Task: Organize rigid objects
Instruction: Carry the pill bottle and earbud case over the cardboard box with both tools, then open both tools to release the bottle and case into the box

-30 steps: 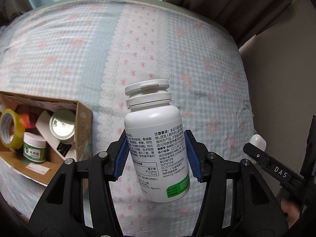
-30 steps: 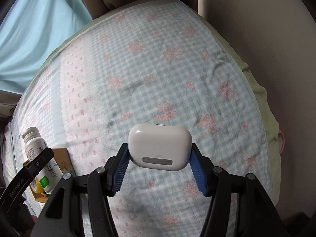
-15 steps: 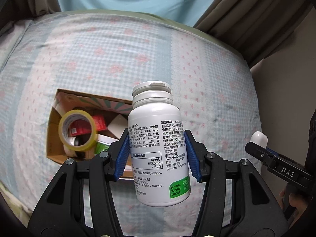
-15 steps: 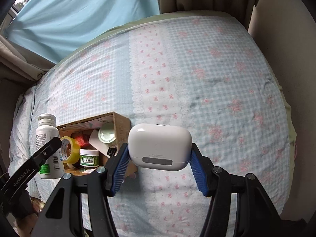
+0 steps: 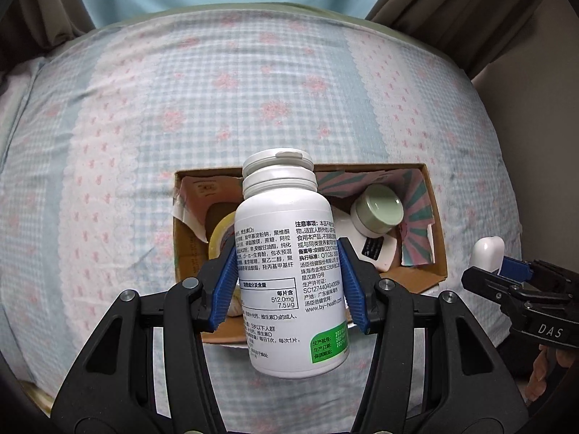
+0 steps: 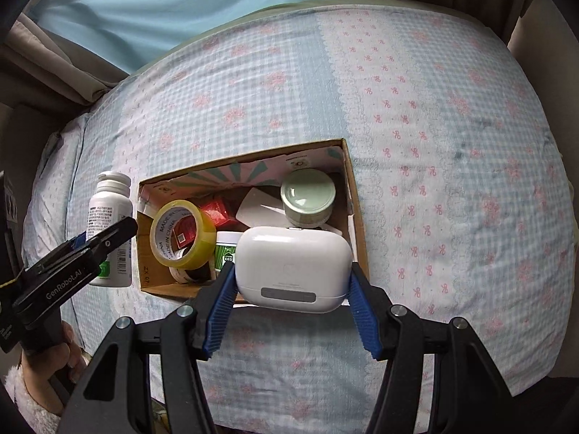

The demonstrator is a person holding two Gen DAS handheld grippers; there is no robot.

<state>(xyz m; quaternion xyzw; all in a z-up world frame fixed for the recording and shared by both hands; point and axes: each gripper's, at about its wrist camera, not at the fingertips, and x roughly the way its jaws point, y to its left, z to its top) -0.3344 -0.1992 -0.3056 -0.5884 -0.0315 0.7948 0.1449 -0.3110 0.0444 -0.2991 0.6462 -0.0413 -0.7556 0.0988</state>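
My left gripper (image 5: 287,285) is shut on a white pill bottle (image 5: 286,253) with a green label patch, held upright above the open cardboard box (image 5: 436,217). My right gripper (image 6: 291,302) is shut on a white earbud case (image 6: 293,264), held over the box's near right corner (image 6: 356,217). The bottle also shows in the right wrist view (image 6: 110,217), left of the box. The earbud case shows at the right edge of the left wrist view (image 5: 488,253).
The box lies on a bed with a blue checked floral sheet (image 6: 452,126). In the box are a yellow tape roll (image 6: 181,238), a green-lidded jar (image 6: 307,199), a red packet (image 6: 217,213) and a white card. Curtains and a wall stand behind the bed.
Both grippers have swung left toward the box, still holding their objects. The box now lies directly under the bottle and the earbud case.
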